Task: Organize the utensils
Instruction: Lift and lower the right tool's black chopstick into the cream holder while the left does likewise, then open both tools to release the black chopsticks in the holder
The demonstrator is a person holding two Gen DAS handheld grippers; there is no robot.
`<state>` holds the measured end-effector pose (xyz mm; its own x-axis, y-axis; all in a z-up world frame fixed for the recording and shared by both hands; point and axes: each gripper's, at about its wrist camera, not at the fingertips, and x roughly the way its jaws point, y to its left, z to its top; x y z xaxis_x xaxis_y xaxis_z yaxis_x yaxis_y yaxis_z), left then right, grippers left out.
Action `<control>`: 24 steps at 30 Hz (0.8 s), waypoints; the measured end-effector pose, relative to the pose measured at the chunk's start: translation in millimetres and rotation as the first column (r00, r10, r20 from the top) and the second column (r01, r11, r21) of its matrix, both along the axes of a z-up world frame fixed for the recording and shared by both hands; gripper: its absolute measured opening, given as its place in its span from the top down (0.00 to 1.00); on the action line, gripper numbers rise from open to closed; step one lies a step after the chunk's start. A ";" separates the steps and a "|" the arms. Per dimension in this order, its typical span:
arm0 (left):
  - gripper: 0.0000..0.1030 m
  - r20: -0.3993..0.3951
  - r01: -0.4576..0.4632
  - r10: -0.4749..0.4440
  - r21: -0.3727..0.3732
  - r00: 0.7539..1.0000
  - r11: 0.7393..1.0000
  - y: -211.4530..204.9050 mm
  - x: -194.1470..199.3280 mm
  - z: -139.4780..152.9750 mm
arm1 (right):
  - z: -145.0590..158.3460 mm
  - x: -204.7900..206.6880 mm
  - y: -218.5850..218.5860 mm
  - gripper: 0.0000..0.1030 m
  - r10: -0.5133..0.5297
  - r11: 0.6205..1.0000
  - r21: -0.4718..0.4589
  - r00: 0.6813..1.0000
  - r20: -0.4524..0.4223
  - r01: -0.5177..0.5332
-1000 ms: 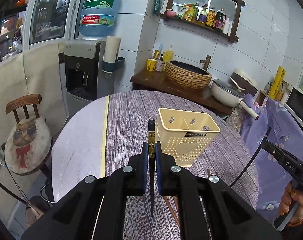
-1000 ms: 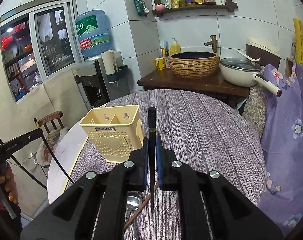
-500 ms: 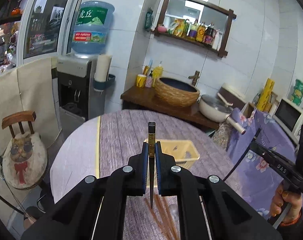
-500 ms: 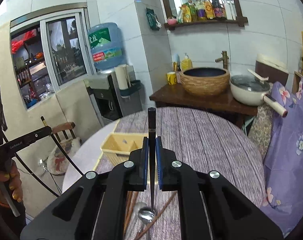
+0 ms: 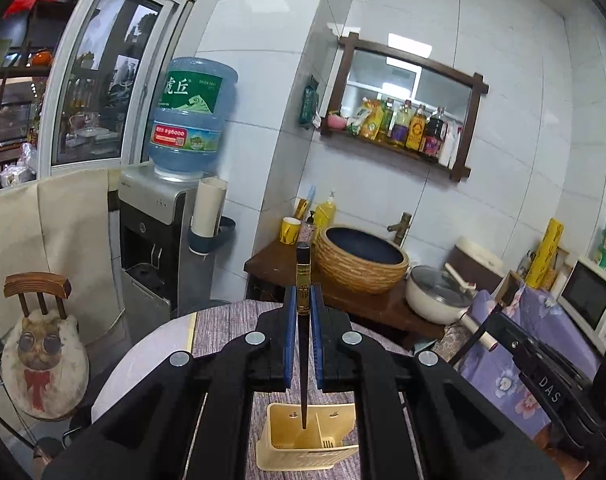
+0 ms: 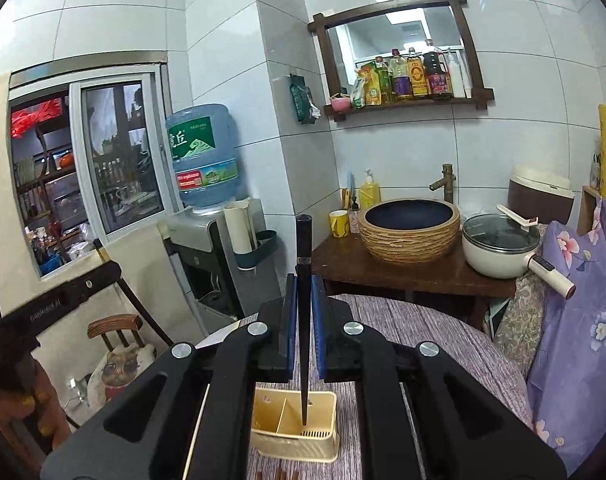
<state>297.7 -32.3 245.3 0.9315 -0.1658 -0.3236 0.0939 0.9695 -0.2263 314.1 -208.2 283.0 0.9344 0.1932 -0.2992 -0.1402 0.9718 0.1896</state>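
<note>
Your left gripper (image 5: 302,312) was squeezed tight on a dark chopstick with a gold band (image 5: 303,280), and your right gripper (image 6: 304,304) pinched a plain dark chopstick (image 6: 303,248); both sticks pointed down over the yellow holder (image 5: 281,428) on the table (image 5: 223,324)

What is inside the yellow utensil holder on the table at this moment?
The utensil holder looks empty: a divider and a slotted floor show. Each chopstick hangs above it, clamped in fingers, tip over the opening. Black gripper parts hide the holder's outer corners.
</note>
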 end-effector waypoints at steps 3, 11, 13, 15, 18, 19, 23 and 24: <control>0.92 -0.047 0.006 -0.006 0.015 0.999 1.000 -6.7 12.5 -24.7 | -23.8 18.9 5.0 0.92 -0.013 1.000 0.003 0.999 -0.044 0.013; 0.92 -0.168 0.008 -0.004 0.026 0.986 1.000 -8.3 34.0 -85.8 | -96.1 50.2 8.9 0.92 0.001 1.000 0.015 0.984 -0.177 0.002; 0.92 -0.188 0.015 -0.009 0.034 0.982 0.999 -9.8 36.7 -96.3 | -107.9 53.9 8.9 0.92 0.006 1.000 0.019 0.980 -0.197 -0.002; 0.92 -0.207 0.018 -0.009 0.041 0.978 0.999 -10.2 40.4 -105.3 | -116.5 56.3 8.1 0.92 0.008 1.000 0.023 0.978 -0.210 -0.003; 0.92 -0.237 0.024 -0.015 0.035 0.971 0.999 -11.1 45.5 -113.8 | -124.8 59.1 7.1 0.92 0.010 1.000 0.030 0.974 -0.225 -0.003; 0.92 -0.247 0.029 -0.020 0.035 0.969 0.999 -11.1 46.3 -116.8 | -126.7 59.7 6.7 0.92 0.009 1.000 0.031 0.975 -0.223 -0.002; 0.92 -0.254 0.030 -0.015 0.053 0.967 0.998 -12.4 48.6 -123.9 | -128.9 59.5 8.2 0.92 0.006 1.000 0.014 0.977 -0.211 -0.003; 0.92 -0.254 0.033 -0.019 0.049 0.967 0.998 -12.1 48.4 -124.2 | -128.8 59.4 7.4 0.92 0.010 1.000 0.016 0.978 -0.209 -0.007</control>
